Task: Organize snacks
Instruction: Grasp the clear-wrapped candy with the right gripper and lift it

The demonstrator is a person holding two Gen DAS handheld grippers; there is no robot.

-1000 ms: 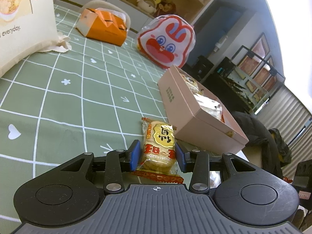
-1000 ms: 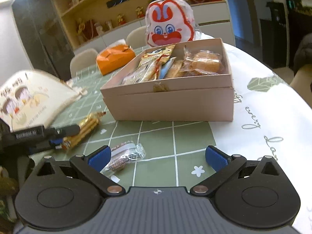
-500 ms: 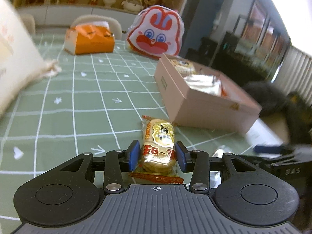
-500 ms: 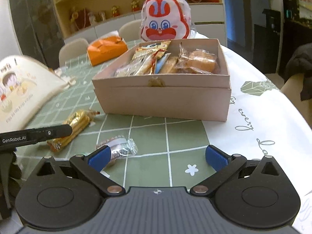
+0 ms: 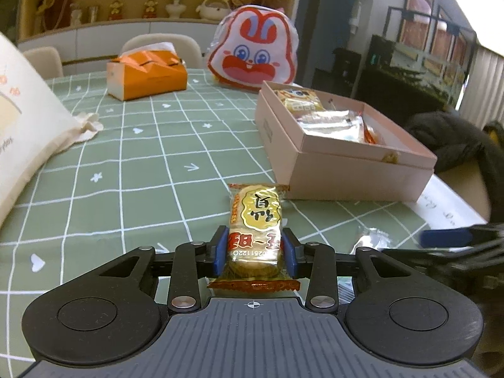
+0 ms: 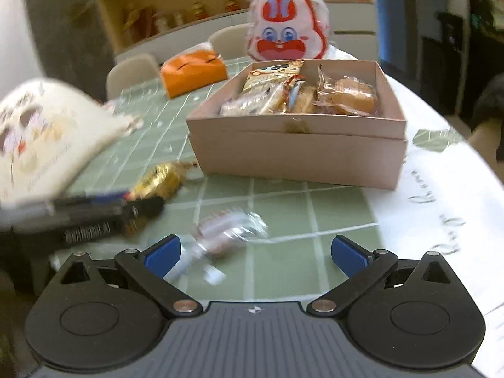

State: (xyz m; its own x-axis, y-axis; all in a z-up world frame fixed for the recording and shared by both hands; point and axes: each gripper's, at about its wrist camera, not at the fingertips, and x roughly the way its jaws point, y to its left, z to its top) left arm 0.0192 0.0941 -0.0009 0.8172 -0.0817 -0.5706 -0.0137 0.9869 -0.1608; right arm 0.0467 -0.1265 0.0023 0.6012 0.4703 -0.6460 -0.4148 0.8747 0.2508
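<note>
My left gripper [image 5: 254, 249] is shut on a gold rice-cracker packet [image 5: 255, 220] with red print, held just above the green checked tablecloth. The same packet shows in the right wrist view [image 6: 160, 182], blurred, beside the left gripper's fingers [image 6: 94, 208]. A pink open box [image 5: 340, 157] holding several wrapped snacks stands ahead to the right; it also shows in the right wrist view [image 6: 299, 154]. My right gripper [image 6: 255, 252] is open over a clear-wrapped snack [image 6: 226, 226] lying on the cloth between its fingers; that snack shows in the left wrist view [image 5: 371, 239].
An orange tissue box [image 5: 146, 74] and a rabbit-face bag [image 5: 253, 53] stand at the back of the table. A cream cloth bag [image 5: 28, 132] lies at the left. The white table edge [image 6: 456, 208] curves away on the right. Chairs and a shelf stand behind.
The left gripper has lifted and levelled with the cracker packet in it. The right gripper has moved left and forward so that the clear-wrapped snack lies between its open fingers.
</note>
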